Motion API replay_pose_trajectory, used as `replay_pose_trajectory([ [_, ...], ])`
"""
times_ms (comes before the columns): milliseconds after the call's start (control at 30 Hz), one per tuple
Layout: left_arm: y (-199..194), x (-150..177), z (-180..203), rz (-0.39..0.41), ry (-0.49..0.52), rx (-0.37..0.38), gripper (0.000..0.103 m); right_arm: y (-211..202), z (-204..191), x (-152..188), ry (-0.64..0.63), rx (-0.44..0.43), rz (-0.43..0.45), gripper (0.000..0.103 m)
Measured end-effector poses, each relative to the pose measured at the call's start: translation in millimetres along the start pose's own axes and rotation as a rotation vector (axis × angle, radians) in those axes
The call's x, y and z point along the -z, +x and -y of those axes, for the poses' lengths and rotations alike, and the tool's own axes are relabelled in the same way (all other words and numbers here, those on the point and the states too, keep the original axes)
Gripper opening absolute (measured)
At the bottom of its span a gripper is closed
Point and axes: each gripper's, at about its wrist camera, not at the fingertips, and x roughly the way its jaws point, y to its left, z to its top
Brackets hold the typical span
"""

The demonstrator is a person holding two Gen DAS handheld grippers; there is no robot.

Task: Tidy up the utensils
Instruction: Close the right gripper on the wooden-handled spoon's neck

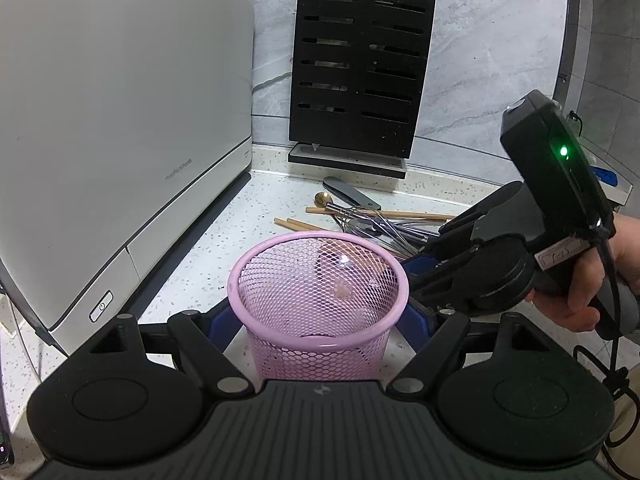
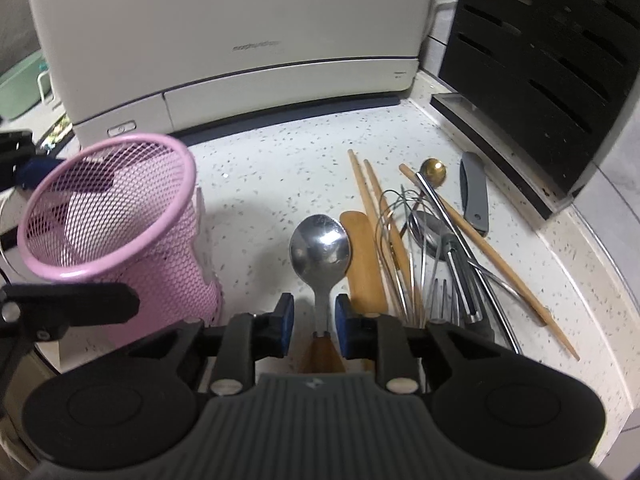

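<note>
On counter [image 2: 260,168], left to right: white appliance [image 2: 240,40] at back edge. Pink mesh cup [image 2: 108,208] at left, tilted, left gripper [image 1: 318,314] clasping it, blue pads against both sides. Steel spoon [image 2: 320,248] at centre, wooden handle, neck between pads of right gripper [image 2: 314,326], jaws parted, gaps both sides, spoon released. Just right of spoon: heap of wooden spatula [image 2: 362,252], chopsticks [image 2: 366,200], whisk [image 2: 404,240], fork, gold spoon [image 2: 434,170], grey knife [image 2: 474,196]. Black knife block [image 2: 540,48] at back right corner.
</note>
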Motion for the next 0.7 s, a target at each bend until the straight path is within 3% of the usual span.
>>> replay_pose_trajectory([
  [100,-1,0,-1,0.000,-0.005,0.004,0.093,3,-2,-2,-0.010,0.010,0.011,0.021],
  [333,-2,0,-8,0.003,-0.014,-0.027,0.093,11,-14,-10,-0.098,0.032,0.059,0.036],
  [700,-4,1,-16,0.008,-0.024,-0.053,0.093,29,-14,-26,-0.085,0.046,0.056,0.043],
])
